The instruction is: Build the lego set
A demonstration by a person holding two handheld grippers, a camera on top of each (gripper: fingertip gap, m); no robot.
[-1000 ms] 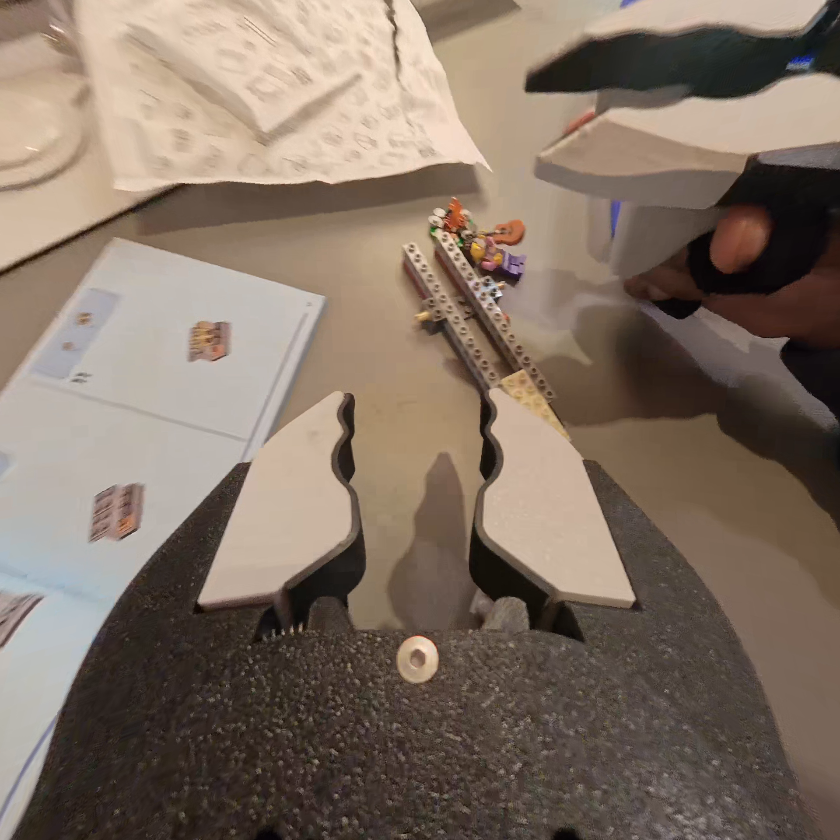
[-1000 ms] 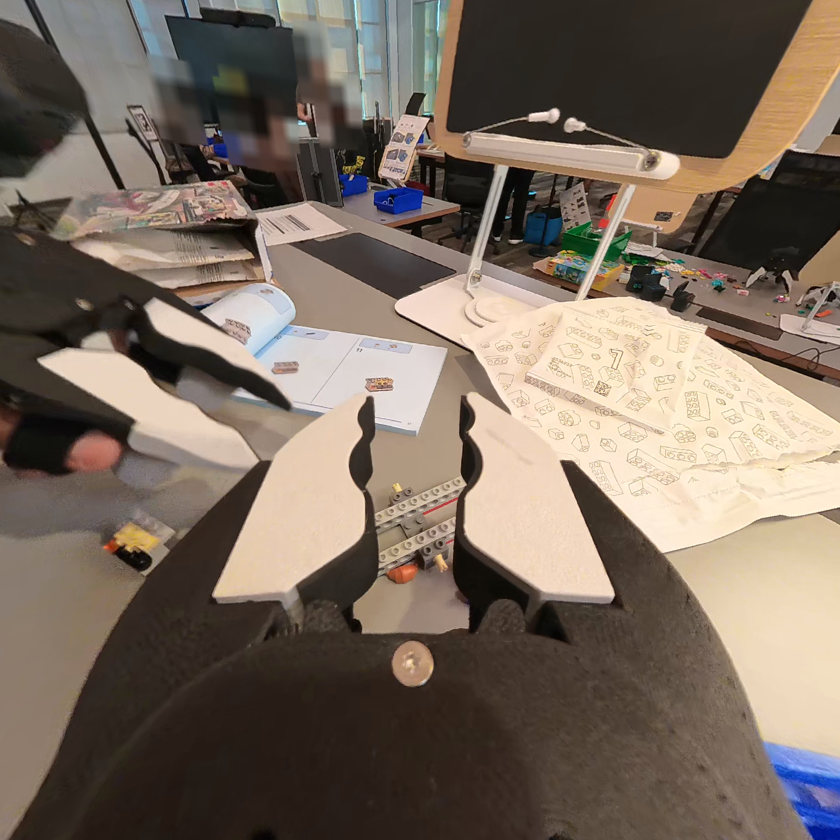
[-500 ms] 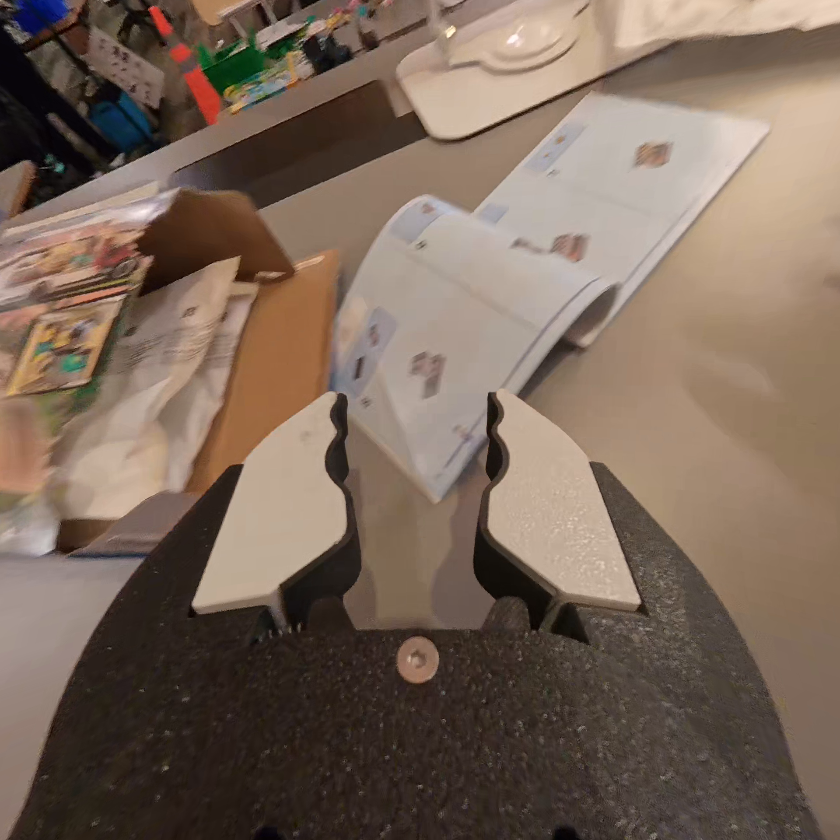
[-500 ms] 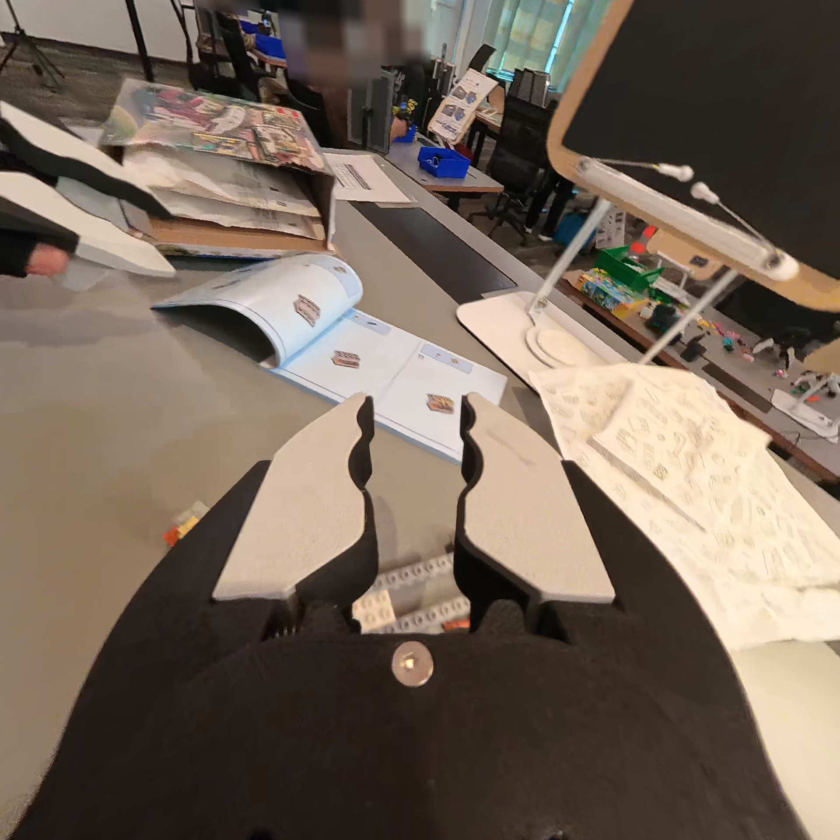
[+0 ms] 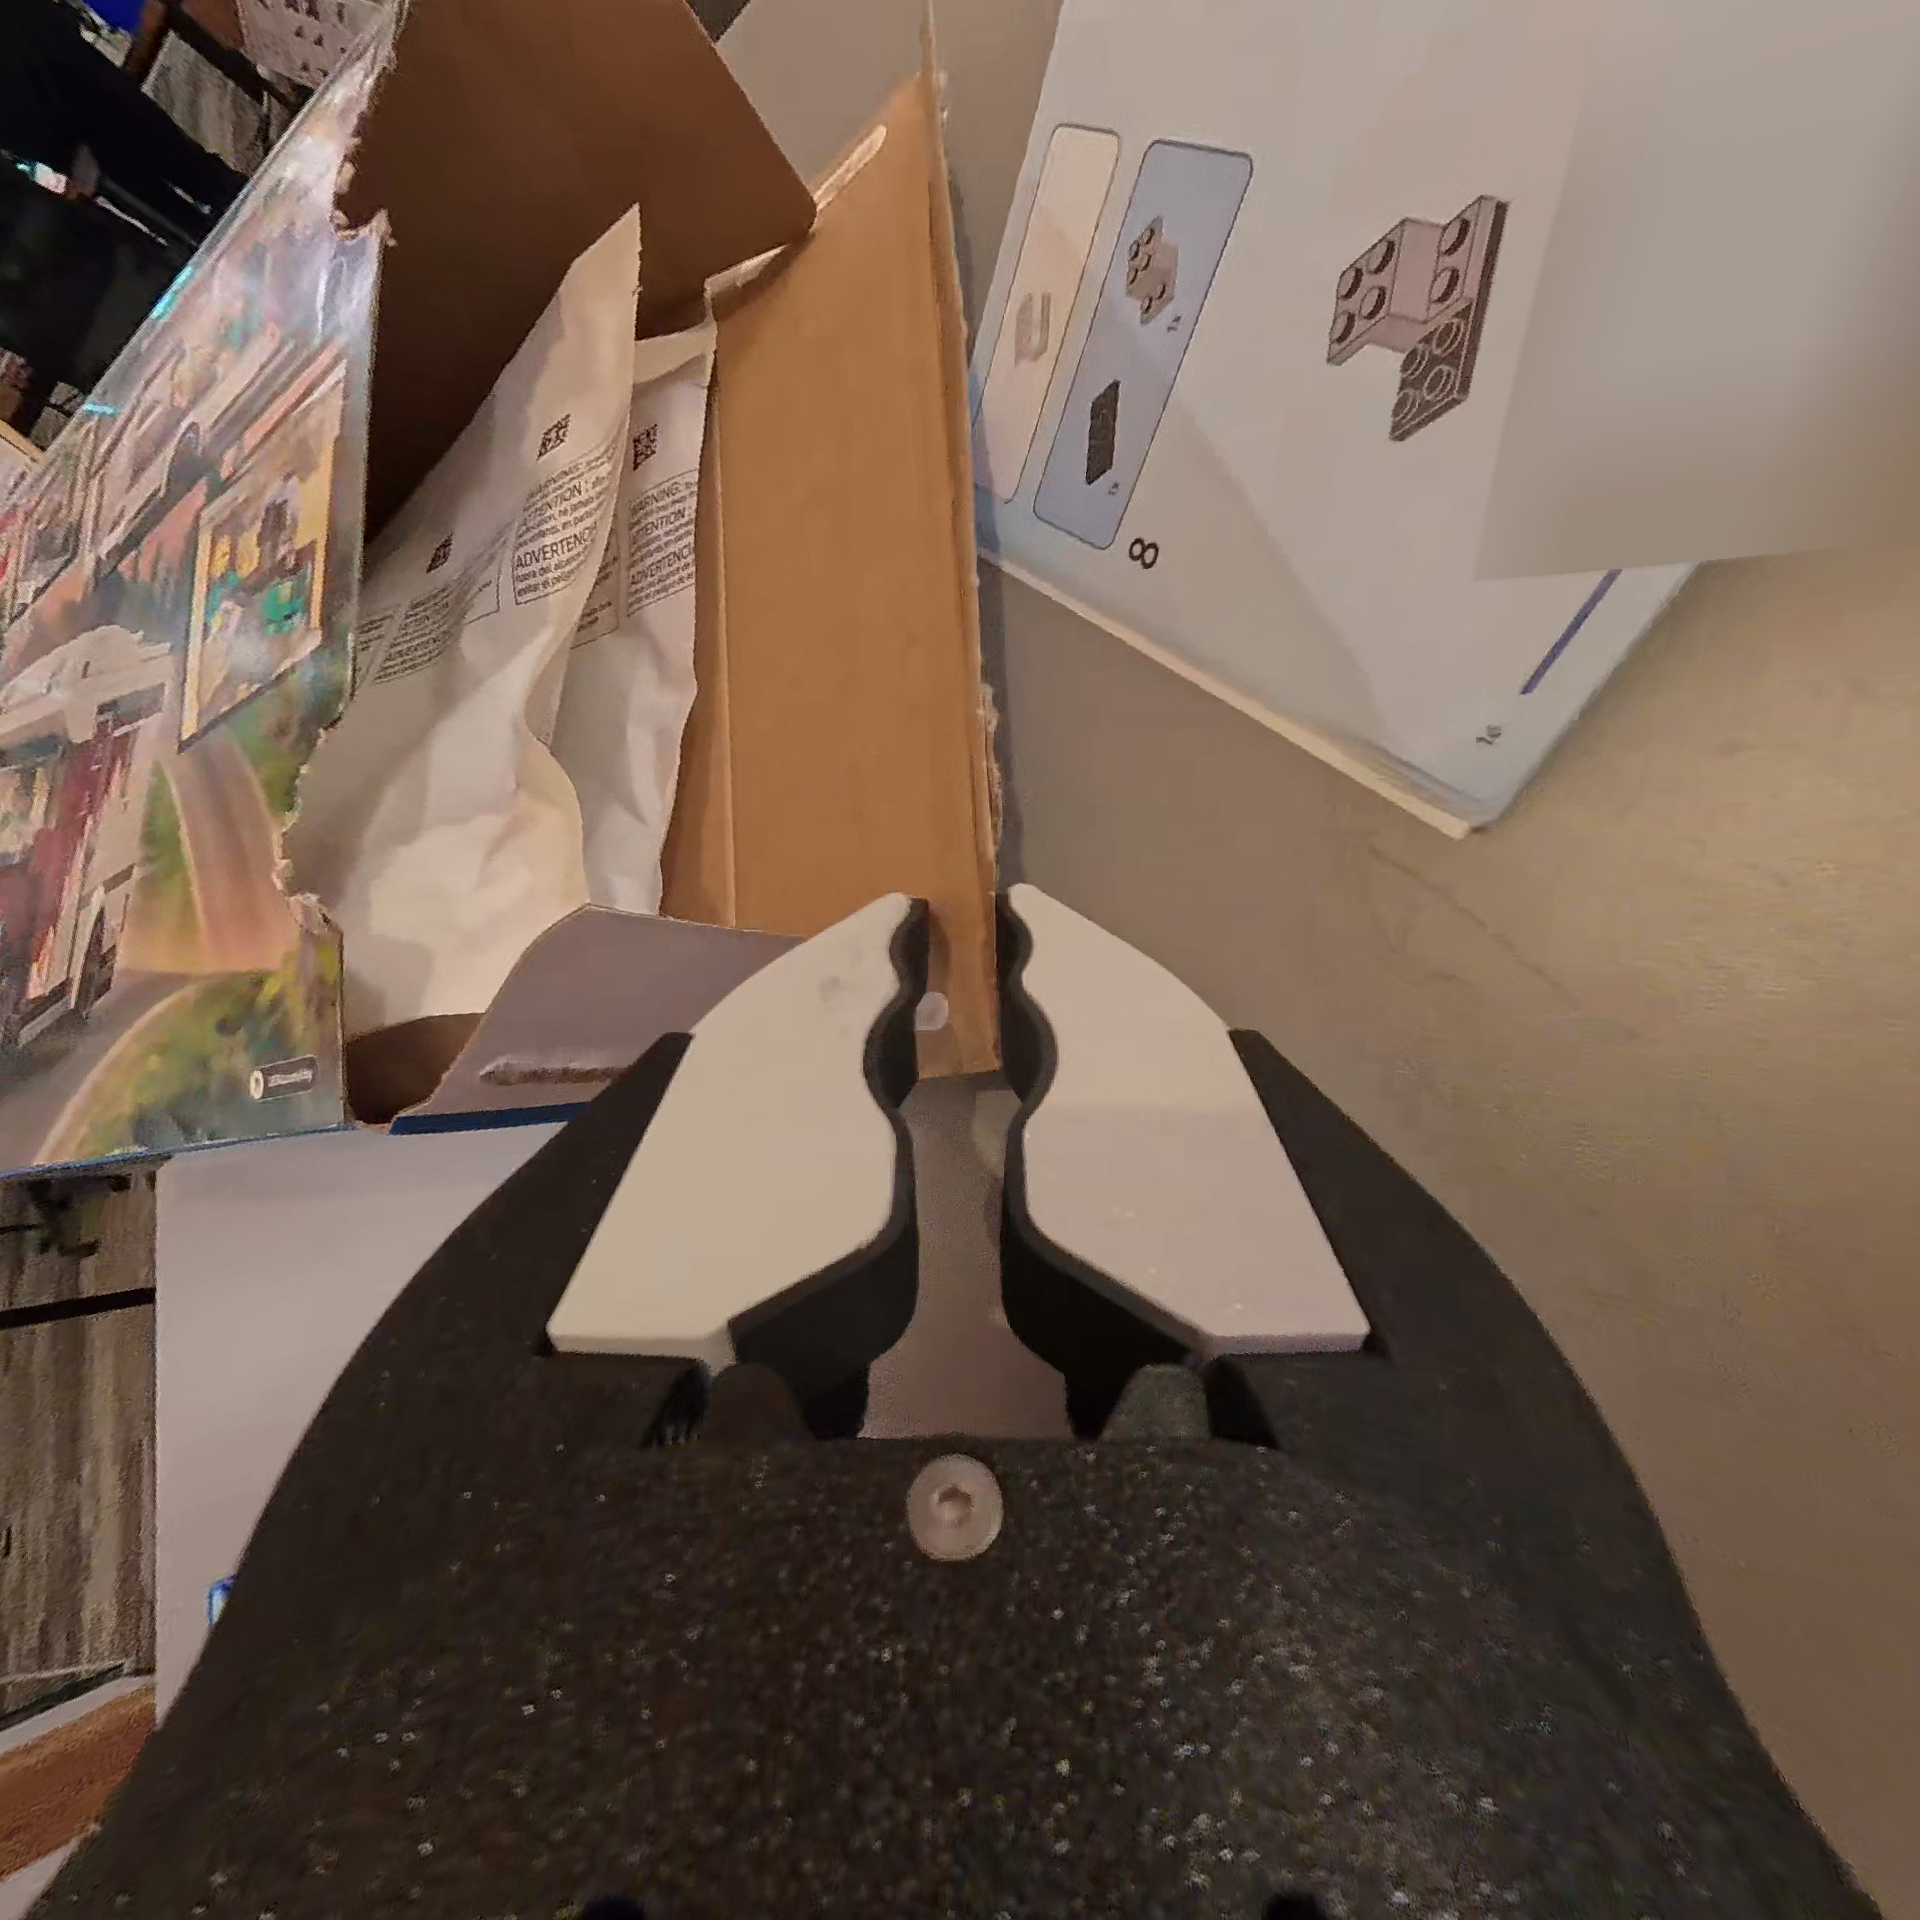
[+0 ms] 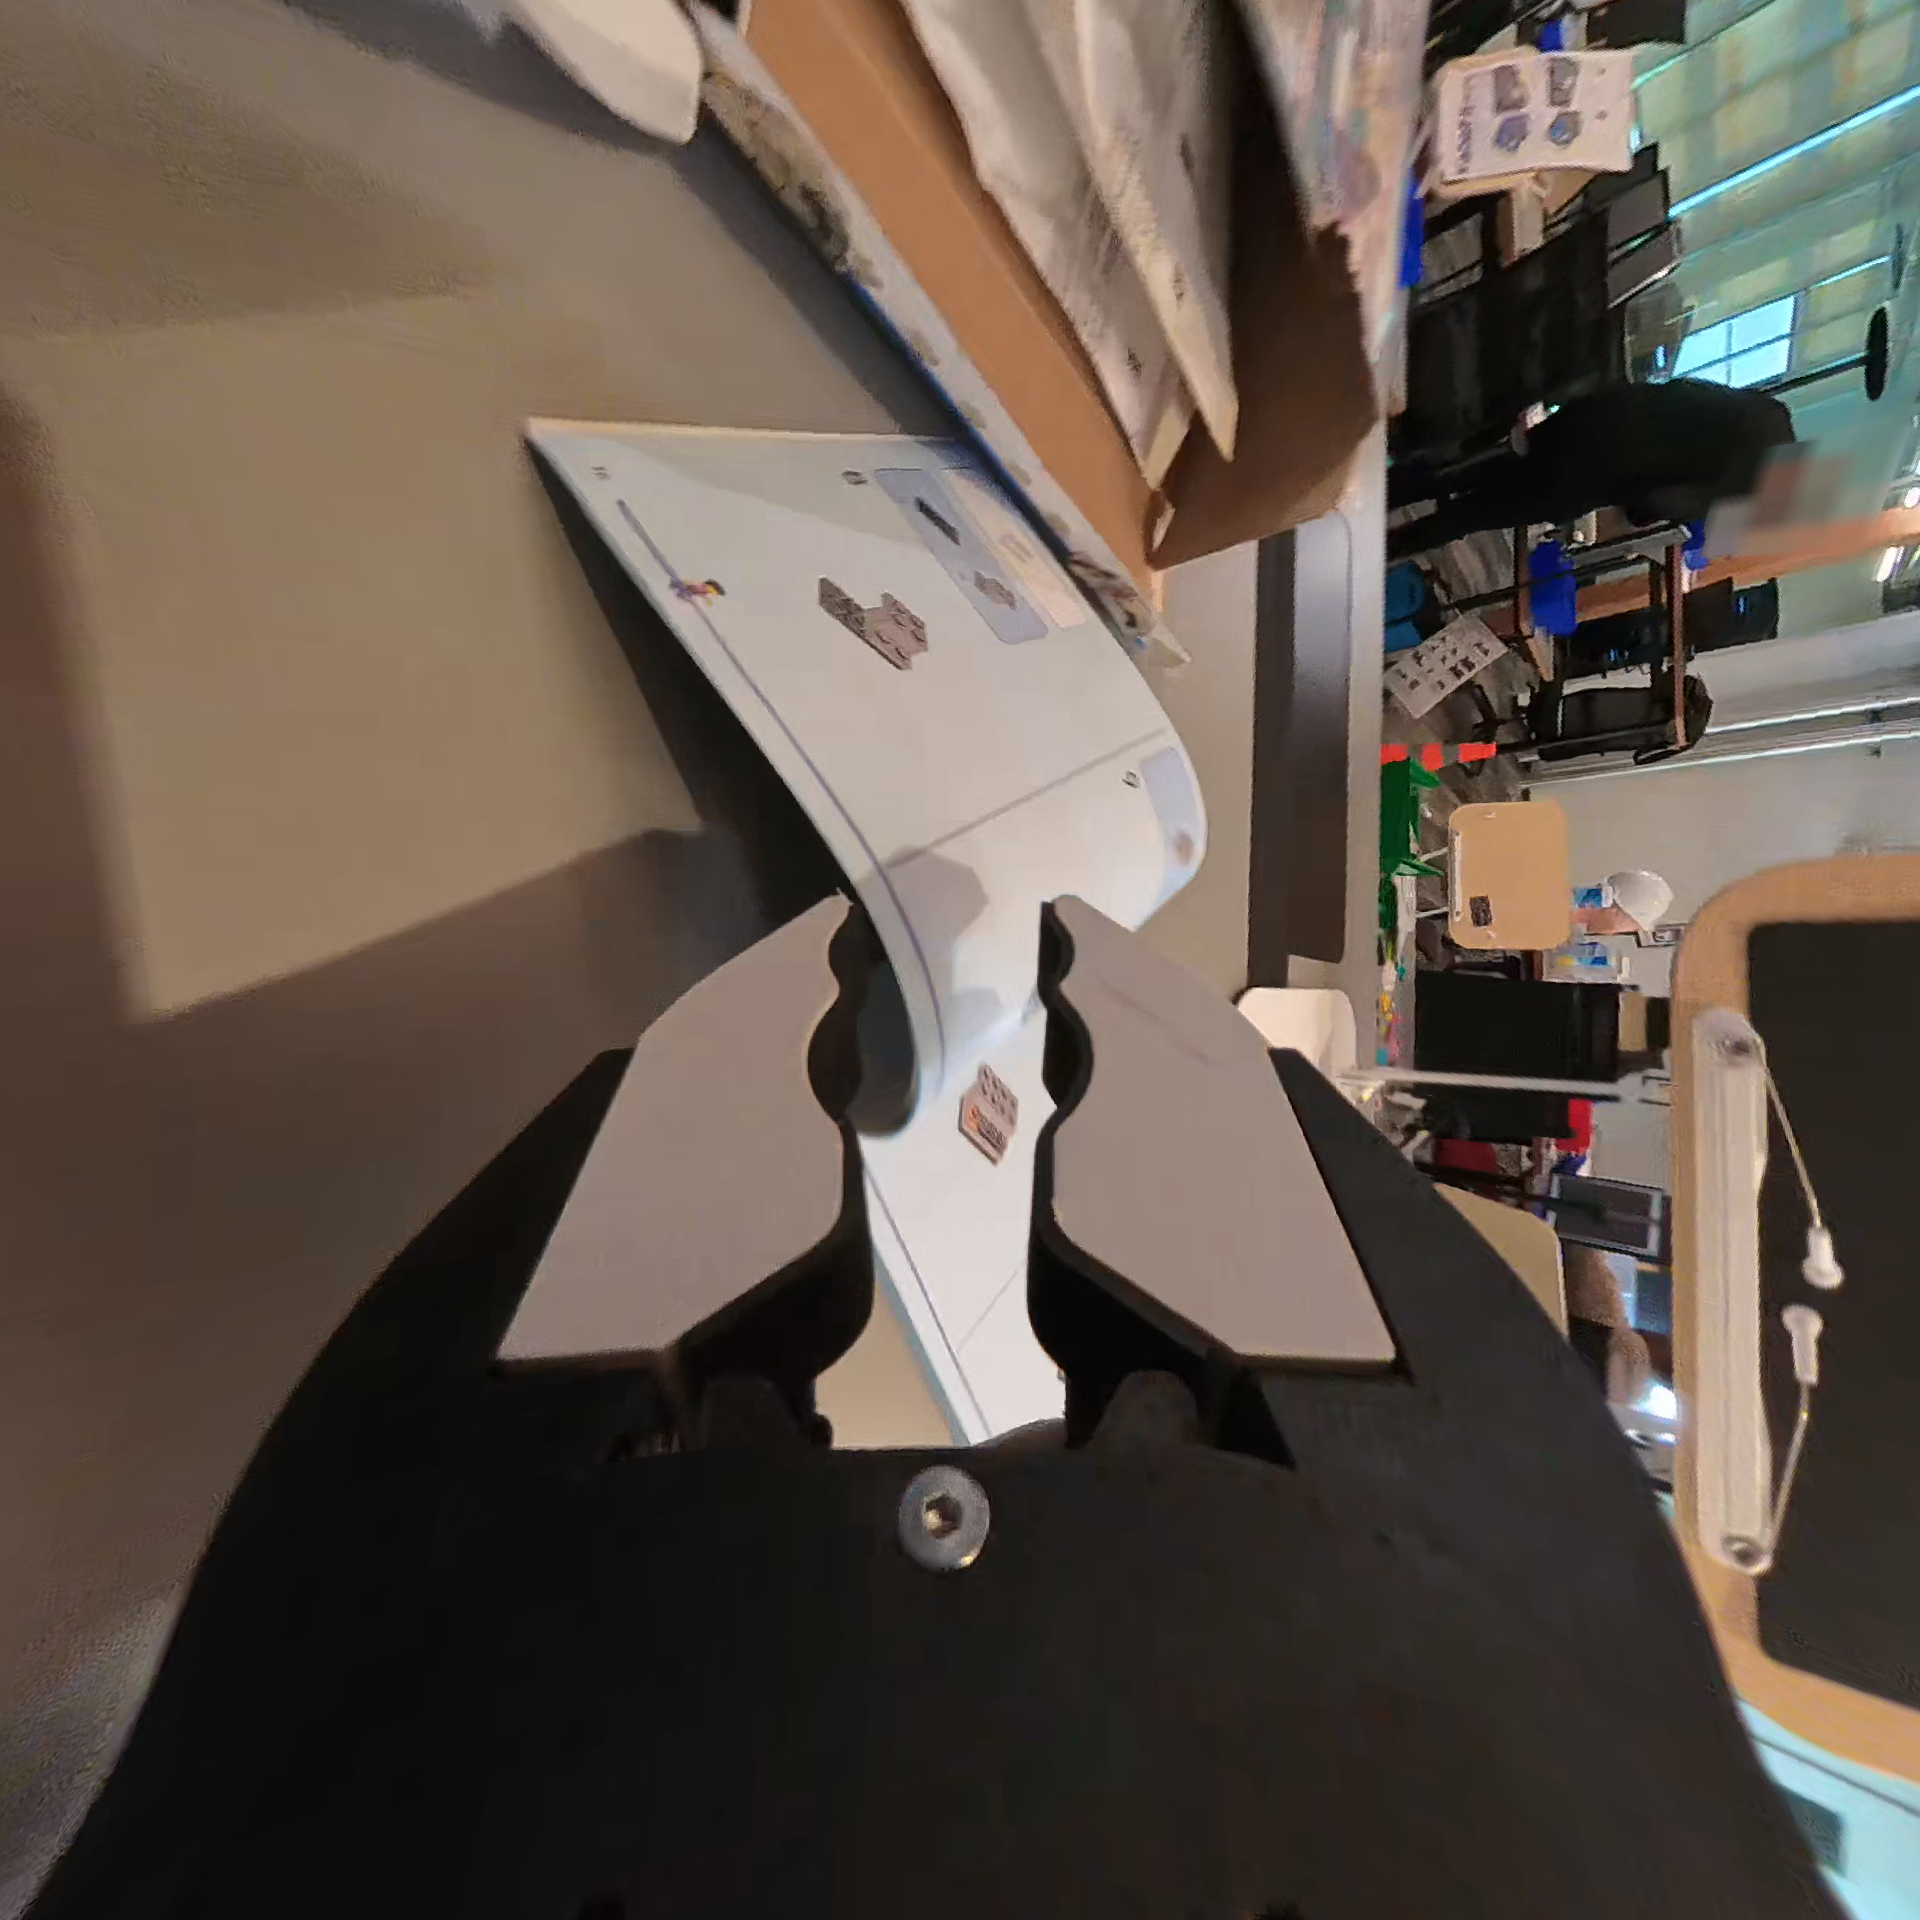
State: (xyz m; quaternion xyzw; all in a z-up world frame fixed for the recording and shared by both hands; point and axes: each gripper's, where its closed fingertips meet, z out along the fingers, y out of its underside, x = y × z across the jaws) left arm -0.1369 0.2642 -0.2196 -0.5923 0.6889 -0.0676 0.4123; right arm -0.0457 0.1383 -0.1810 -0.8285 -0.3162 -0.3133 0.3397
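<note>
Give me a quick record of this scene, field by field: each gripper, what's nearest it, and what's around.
Left gripper: jaws nearly closed over cardboard box edge; grip unclear
Right gripper: jaws apart, instruction booklet curled page seen between them, not clamped
In box: white paper bags
Surface: grey table

We see warm, dim indoor light on the grey table (image 5: pixel 1558 1039). Across that table in the right wrist view, broad soft shadows fall, and the cardboard box (image 6: pixel 1039 260) above it smears with motion blur. Beyond the table, windows (image 6: pixel 1766 312) glow cool and bright. Wide-angle lenses bend lines towards the frame edges.
</note>
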